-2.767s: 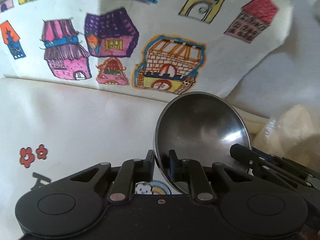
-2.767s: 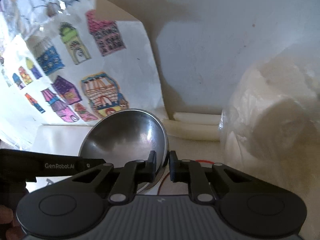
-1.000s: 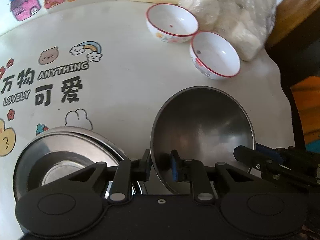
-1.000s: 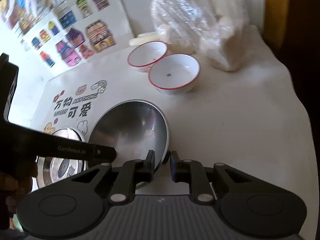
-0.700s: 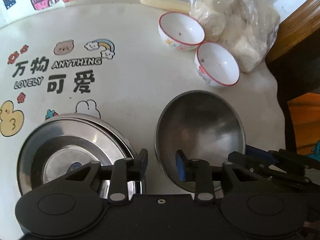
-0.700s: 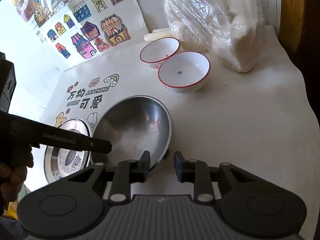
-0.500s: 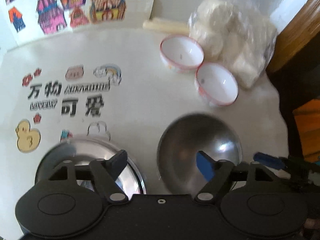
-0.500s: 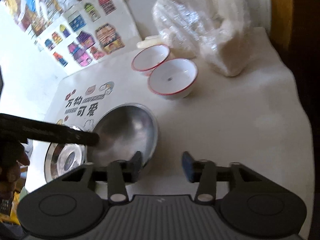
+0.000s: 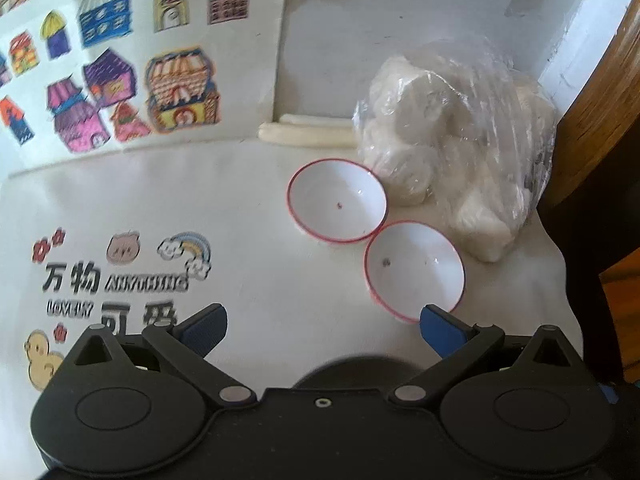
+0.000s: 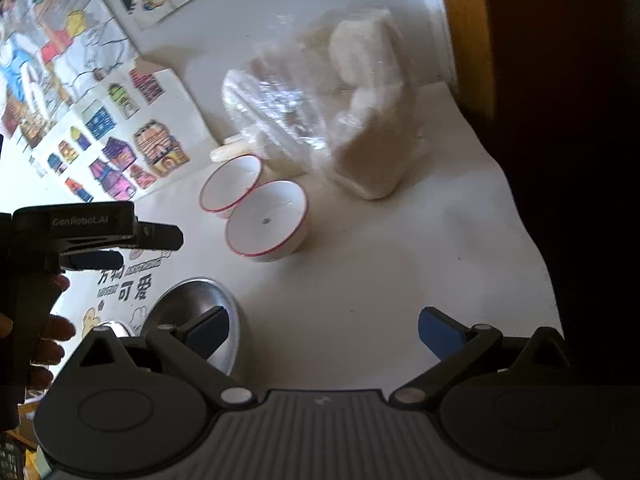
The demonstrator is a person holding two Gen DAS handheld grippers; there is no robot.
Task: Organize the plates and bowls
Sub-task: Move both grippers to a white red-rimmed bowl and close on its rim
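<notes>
Both my tongs have just been spreading apart, and now they are released, with nothing between their blue pads. My left tongs (image 9: pixel 322 330) hang over the white desk (image 9: pixel 248 208) with its printed cartoon stickers; the near red-rimmed white bowl (image 9: pixel 414 270) sits just beyond the right-hand pad, not touched by it. A second red-rimmed white bowl (image 9: pixel 338 200) stands farther back, its rim touching the near one's. Behind the two bowls lies a clear plastic bag of white lumps (image 9: pixel 460 152), right beside them, and a pale rolled stick (image 9: pixel 308 136) rests along the desk's back edge under a sheet of coloured house drawings (image 9: pixel 120 72).

My right tongs (image 10: pixel 322 330) are likewise spread wide above bare desk. The round stainless steel bowl (image 10: pixel 192 298) rests on the desk at the left-hand pad, partly hidden behind that finger; whether the pad touches its rim I cannot tell. Left of it, only a bright sliver of a steel plate (image 10: pixel 110 326) shows. My left hand (image 10: pixel 44 344) grips the left tongs' handle at the frame's edge.
</notes>
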